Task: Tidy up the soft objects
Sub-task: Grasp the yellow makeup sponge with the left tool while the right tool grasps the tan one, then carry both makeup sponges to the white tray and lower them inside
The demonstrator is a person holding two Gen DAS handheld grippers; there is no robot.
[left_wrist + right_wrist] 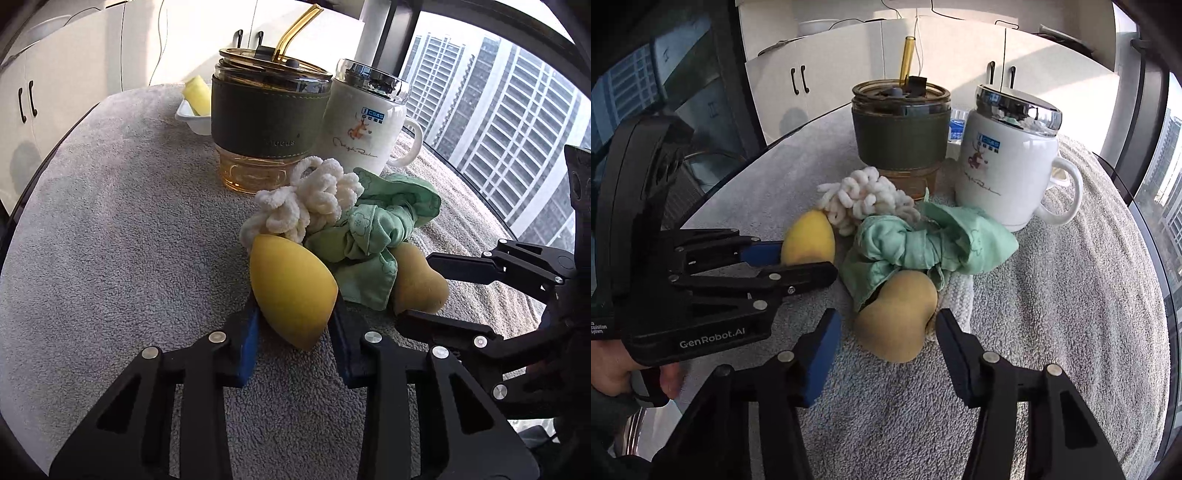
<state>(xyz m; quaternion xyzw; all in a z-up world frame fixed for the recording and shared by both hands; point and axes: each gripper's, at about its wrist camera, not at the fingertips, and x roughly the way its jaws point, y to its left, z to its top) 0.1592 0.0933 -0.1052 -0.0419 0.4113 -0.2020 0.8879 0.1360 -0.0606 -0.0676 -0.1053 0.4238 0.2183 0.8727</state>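
Observation:
A yellow egg-shaped sponge point(291, 291) lies on the grey towel point(122, 229); my left gripper point(295, 325) has its blue-padded fingers pressed on both sides of it. It also shows in the right wrist view point(809, 240). A tan gourd-shaped sponge point(895, 317) lies between the spread fingers of my right gripper point(888, 345), which is open and not touching it. A crumpled green cloth point(923, 243) and a white fluffy scrunchie point(864, 201) lie just behind the sponges.
A glass tumbler with dark sleeve and amber straw point(267, 122) and a white lidded mug point(365, 118) stand behind the pile. A small white dish holding a pale yellow item point(194, 107) sits at the back left. A window runs along the right.

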